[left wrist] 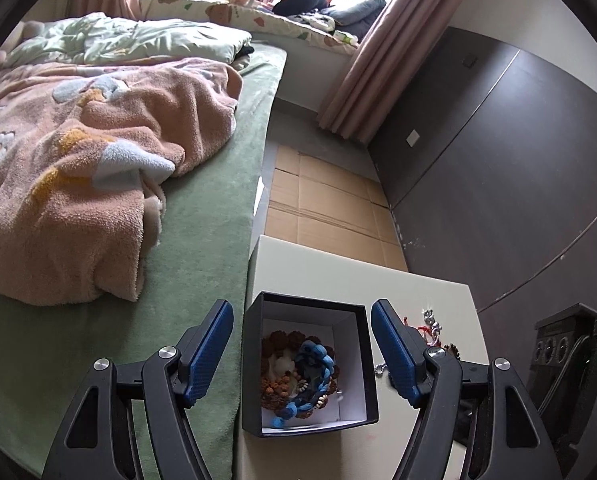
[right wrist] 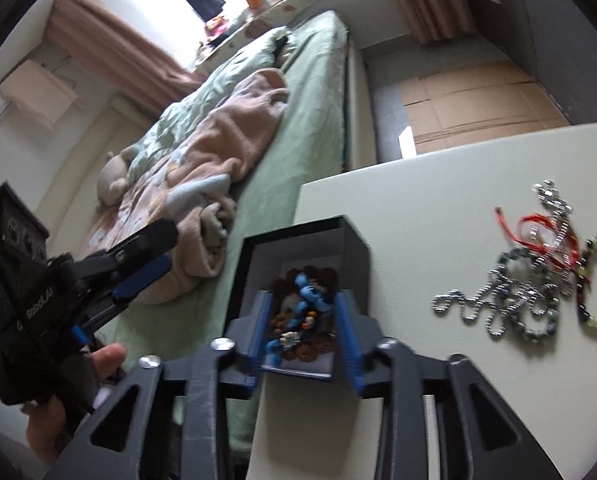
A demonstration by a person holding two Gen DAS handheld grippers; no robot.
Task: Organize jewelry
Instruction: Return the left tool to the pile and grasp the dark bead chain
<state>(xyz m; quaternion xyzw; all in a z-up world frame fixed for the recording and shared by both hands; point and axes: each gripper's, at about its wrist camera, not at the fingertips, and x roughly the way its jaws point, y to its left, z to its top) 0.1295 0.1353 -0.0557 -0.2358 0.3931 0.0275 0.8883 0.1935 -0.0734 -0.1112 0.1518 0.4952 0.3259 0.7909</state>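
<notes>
A black open box [left wrist: 254, 364] with a white inside stands on the white table [left wrist: 322, 272]. It holds brown bead bracelets [left wrist: 280, 390] and a blue bead bracelet [left wrist: 316, 360]. My left gripper [left wrist: 301, 346] is open, its fingers apart on either side of the box and above it. In the right wrist view the box [right wrist: 354, 248] sits between my right gripper's [right wrist: 305, 322] open fingers, over the blue bracelet [right wrist: 308, 292]; nothing is gripped. A pile of silver chains, red cord and bead bracelets [right wrist: 538, 276] lies on the table to the right. The left gripper [right wrist: 138, 264] shows at the left, open.
A bed with a green cover [left wrist: 202, 248] and a pink blanket [left wrist: 78, 184] lies left of the table. Flattened cardboard [left wrist: 322, 200] covers the floor beyond it. A dark wall panel [left wrist: 498, 168] is at the right. A black power strip [left wrist: 558, 344] sits at the right.
</notes>
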